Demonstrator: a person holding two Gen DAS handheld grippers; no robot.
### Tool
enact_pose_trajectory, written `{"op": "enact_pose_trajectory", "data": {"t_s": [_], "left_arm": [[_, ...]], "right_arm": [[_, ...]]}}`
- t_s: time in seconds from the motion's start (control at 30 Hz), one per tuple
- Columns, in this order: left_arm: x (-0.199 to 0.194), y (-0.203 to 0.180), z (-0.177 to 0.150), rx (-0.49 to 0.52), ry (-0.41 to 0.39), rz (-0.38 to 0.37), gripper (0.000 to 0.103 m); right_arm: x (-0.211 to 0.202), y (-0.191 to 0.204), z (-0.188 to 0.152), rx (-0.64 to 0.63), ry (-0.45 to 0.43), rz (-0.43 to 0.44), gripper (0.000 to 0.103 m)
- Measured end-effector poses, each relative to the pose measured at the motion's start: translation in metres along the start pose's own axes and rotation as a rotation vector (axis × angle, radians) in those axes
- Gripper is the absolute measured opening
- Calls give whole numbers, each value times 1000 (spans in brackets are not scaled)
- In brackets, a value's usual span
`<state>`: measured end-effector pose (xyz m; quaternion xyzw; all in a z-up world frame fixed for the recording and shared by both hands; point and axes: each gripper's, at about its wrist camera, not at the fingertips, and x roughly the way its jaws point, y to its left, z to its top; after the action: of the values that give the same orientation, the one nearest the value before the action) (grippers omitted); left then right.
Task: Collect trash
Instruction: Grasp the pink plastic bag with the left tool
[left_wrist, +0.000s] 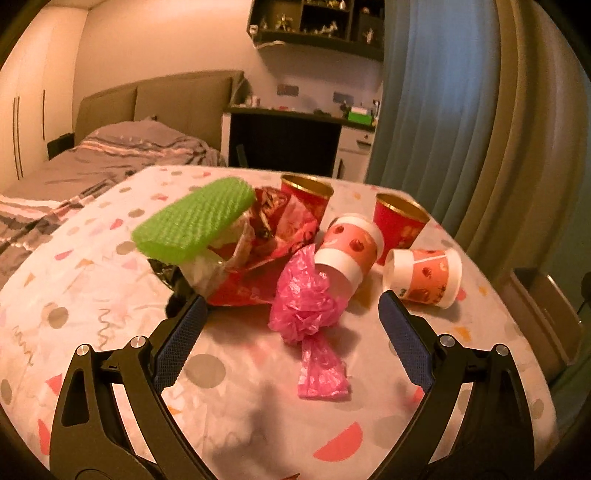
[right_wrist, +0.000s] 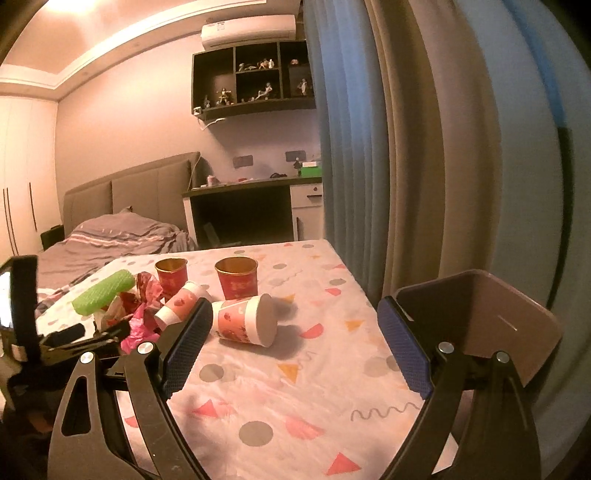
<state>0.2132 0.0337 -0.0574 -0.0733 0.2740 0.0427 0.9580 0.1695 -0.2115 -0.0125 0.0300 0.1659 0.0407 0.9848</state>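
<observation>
Looks like this is right at the start of the pickup step, nothing grabbed yet. The left gripper (left_wrist: 291, 314) is spread wide with nothing in it, and the crumpled pink plastic bag (left_wrist: 308, 306) sits on the table (left_wrist: 229, 406) right between its fingers, just ahead of the tips. My guess is that's the first target. Past the bag, a bit to the left, there's a pile of red wrapping (left_wrist: 273, 240) with a green sponge (left_wrist: 192, 221) lying on top, and to the right two tipped-over paper cups (left_wrist: 351, 247) plus two upright red cups (left_wrist: 400, 221) further back.

The right gripper (right_wrist: 291, 321) is also spread and empty, with one fallen cup (right_wrist: 245, 319) just ahead, near its left finger. A brown bin (right_wrist: 524, 325) sits just off its right finger, beside the table edge.

Next move, I'd say: ease the left one forward and down, then squeeze the bag gently, since it's flimsy.
</observation>
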Motion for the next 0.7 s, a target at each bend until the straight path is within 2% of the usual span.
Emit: {"op": "enact_pose_trajectory", "data": {"t_s": [0.13,0.3,0.5,0.6,0.7], "left_arm": [[16,-4,1,23,44,10,85],[37,-1,0,1,146,-17,58],[39,4,-4,-18,172,-57,33],[36,5,-6,-15,175,-67,27],[30,5,-7,-12,175,-82,25]], "right_arm": [[10,2,1,-5,19,1,87],[24,4,-1,-13,50,5,87],[42,12,-4,-19,89,10,87],[49,18,-6,-30,101,9,87],[57,23,-9,-38,118,9,87]]}}
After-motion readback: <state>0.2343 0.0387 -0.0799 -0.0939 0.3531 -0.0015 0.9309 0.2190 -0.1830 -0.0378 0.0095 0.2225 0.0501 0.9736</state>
